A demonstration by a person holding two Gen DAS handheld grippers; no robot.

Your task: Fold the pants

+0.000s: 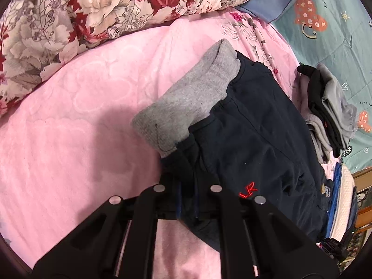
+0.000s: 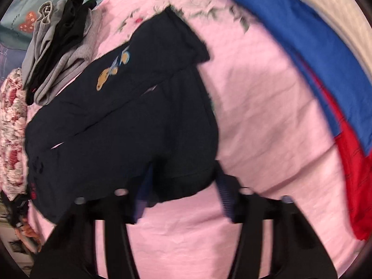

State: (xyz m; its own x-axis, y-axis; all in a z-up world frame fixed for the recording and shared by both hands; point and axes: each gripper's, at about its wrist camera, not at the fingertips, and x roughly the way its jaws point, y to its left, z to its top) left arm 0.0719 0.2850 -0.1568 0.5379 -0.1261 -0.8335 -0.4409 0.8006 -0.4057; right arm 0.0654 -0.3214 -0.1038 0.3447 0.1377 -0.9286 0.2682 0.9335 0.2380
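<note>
Pink bedspread [image 1: 69,127] under everything, with a flowered quilt [image 1: 69,11] bunched far ahead of the left gripper [image 1: 188,186] and to its left. Clenched, that gripper, its pads pinching a fold of the dark navy pants [image 1: 255,127] right at the fingertips. Stretching ahead and to its right, the pants, lying on the bedspread with the grey waistband [image 1: 186,102] turned out just ahead. Red stitched letters [image 1: 248,191] just beside the right finger. Further right, a pile of clothes [image 1: 330,116], grey and black. Right gripper [image 2: 183,197] blurred, jaws spread wide, the lower edge of the pants between its fingers, the right pad clear of the cloth. Off to its right, blue cloth [image 2: 302,41] and red cloth [image 2: 353,162].
</note>
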